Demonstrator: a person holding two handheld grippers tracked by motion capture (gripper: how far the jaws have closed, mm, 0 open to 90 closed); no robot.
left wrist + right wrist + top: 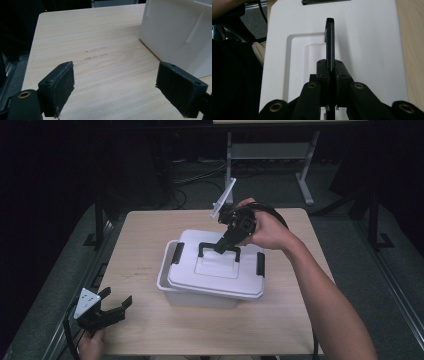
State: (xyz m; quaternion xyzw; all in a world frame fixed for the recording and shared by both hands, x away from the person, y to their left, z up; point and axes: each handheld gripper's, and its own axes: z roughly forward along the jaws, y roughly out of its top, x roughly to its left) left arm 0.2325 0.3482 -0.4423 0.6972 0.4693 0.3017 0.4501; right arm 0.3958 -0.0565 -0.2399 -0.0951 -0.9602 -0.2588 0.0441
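your white box [200,296] carries a white lid [212,280] with a black handle [220,249] and black latches [178,253]; your table [145,265] is pale wood grain; both grippers, left [116,307] and right [222,246], are black with grey plates.

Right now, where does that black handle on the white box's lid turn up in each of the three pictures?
High view: the handle stands up at mid-lid, just right of picture centre, pinched by the right claw.
Left gripper view: the handle is not in it; the box wall fills the upper right corner.
Right gripper view: edge-on, a thin black bar at centre, clamped between the jaws.
Shared landmark: the pale wooden table.
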